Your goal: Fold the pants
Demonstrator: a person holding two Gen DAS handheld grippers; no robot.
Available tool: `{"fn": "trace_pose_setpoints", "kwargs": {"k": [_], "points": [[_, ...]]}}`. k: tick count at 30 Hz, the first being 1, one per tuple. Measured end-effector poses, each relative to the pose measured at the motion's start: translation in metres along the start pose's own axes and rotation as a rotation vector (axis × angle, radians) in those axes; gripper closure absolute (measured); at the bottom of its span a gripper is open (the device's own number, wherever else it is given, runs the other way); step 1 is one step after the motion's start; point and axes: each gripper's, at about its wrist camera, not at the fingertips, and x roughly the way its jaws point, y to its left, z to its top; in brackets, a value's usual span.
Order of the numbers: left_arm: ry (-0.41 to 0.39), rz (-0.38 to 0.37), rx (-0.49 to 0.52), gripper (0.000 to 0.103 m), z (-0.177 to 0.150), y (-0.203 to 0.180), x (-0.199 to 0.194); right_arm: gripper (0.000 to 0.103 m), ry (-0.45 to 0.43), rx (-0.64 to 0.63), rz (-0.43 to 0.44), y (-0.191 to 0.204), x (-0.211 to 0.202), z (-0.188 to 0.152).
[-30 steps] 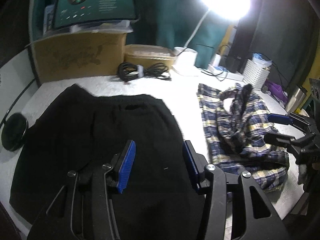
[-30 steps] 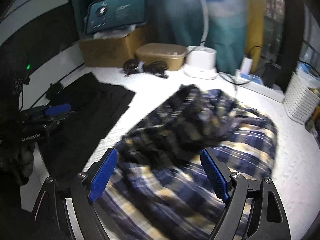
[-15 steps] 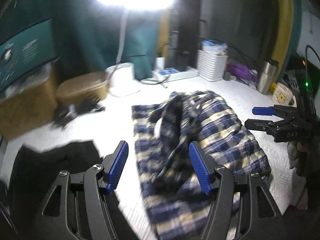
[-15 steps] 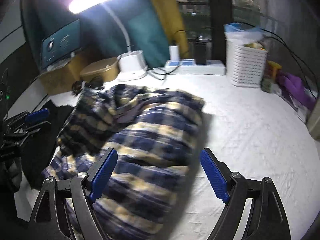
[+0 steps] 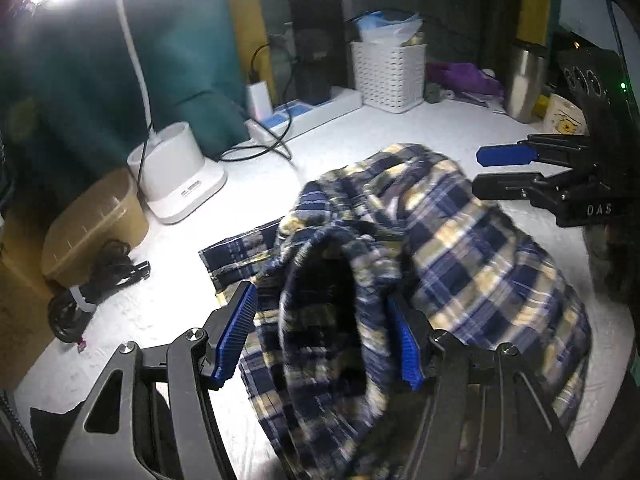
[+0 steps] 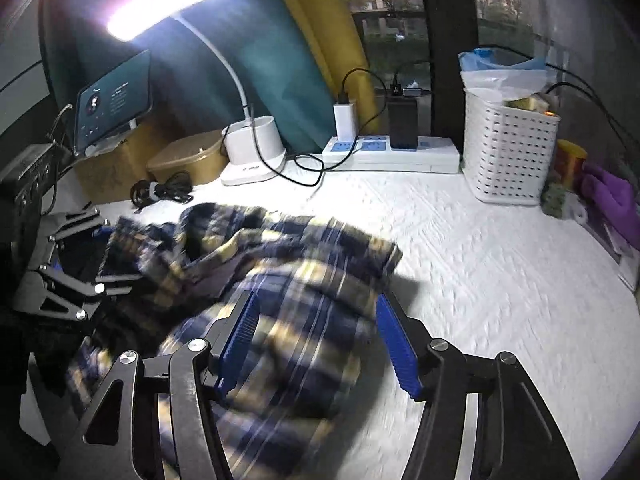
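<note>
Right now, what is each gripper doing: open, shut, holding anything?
Left gripper: open, jaws spread either side of a raised fold of the plaid pants, not clamped.
Right gripper: open over the plaid pants, holding nothing.

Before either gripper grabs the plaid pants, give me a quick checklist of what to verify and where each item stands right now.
1. Left gripper open: ok, its pads straddle a raised fold.
2. Right gripper open: ok, nothing held.
3. Plaid pants lying flat: not ok, crumpled in a heap.
4. Waistband or cuffs located: cannot tell, fabric is bunched and blurred.
5. Bare table for spreading: ok, open surface to the pants' right.
6. Lamp cable off the pants: ok, it lies behind them near the power strip.
</note>
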Motion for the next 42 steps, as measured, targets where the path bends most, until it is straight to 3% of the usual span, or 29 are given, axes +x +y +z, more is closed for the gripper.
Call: {"fn": "trace_pose_setpoints", "kwargs": {"k": [1, 3, 5, 7, 12, 21, 24, 26, 31, 32, 33, 34, 35, 40, 42], "points": [[-0.012, -0.02, -0.02, 0.045, 0.0, 0.005, 0.001, 0.056, 0.005, -0.001, 0.009, -0.002, 0.005, 0.003], [-0.004, -0.045, -0.055, 0.08, 0.0, 0.012, 0.005, 0.068, 0.026, 0.001, 0.028, -0.006, 0.018, 0.008], [-0.026, -0.047, -0.075, 0.085, 0.002, 0.016, 0.002, 0.08, 0.049, -0.004, 0.04, -0.007, 0.029, 0.01], [-0.051, -0.079, -0.102, 0.091, 0.005, 0.021, -0.004, 0.085, 0.054, 0.0, 0.047, -0.008, 0.034, 0.013], [-0.089, -0.075, -0.131, 0.092, 0.017, 0.034, -0.009, 0.087, 0.028, -0.051, 0.026, -0.004, 0.039, 0.032], [0.031, -0.062, -0.252, 0.088, 0.008, 0.069, 0.039, 0.087, 0.093, -0.044, -0.014, -0.015, 0.081, 0.032], [0.066, -0.084, -0.318, 0.086, 0.005, 0.078, 0.046, 0.087, 0.071, -0.037, -0.033, -0.017, 0.072, 0.037], [0.05, -0.095, -0.305, 0.086, 0.009, 0.077, 0.034, 0.087, 0.061, -0.029, -0.041, -0.02, 0.059, 0.039], [-0.006, -0.098, -0.294, 0.068, 0.014, 0.079, 0.005, 0.085, 0.034, -0.038, -0.014, -0.03, 0.035, 0.042], [-0.016, -0.098, -0.292, 0.064, 0.014, 0.079, 0.001, 0.068, 0.039, -0.037, -0.015, -0.033, 0.033, 0.042], [-0.022, -0.097, -0.29, 0.064, 0.013, 0.079, -0.002, 0.033, 0.047, -0.038, -0.019, -0.035, 0.034, 0.041], [-0.023, -0.098, -0.291, 0.064, 0.012, 0.08, -0.003, 0.017, 0.053, -0.036, -0.019, -0.038, 0.035, 0.039], [-0.023, -0.095, -0.294, 0.063, 0.011, 0.081, -0.003, 0.009, 0.055, -0.026, -0.004, -0.041, 0.035, 0.037], [-0.01, -0.071, -0.334, 0.063, 0.004, 0.09, 0.006, 0.013, 0.018, -0.005, -0.001, -0.045, 0.028, 0.034], [-0.004, -0.062, -0.328, 0.063, 0.004, 0.089, 0.009, 0.043, 0.031, -0.02, 0.012, -0.042, 0.028, 0.033]]}}
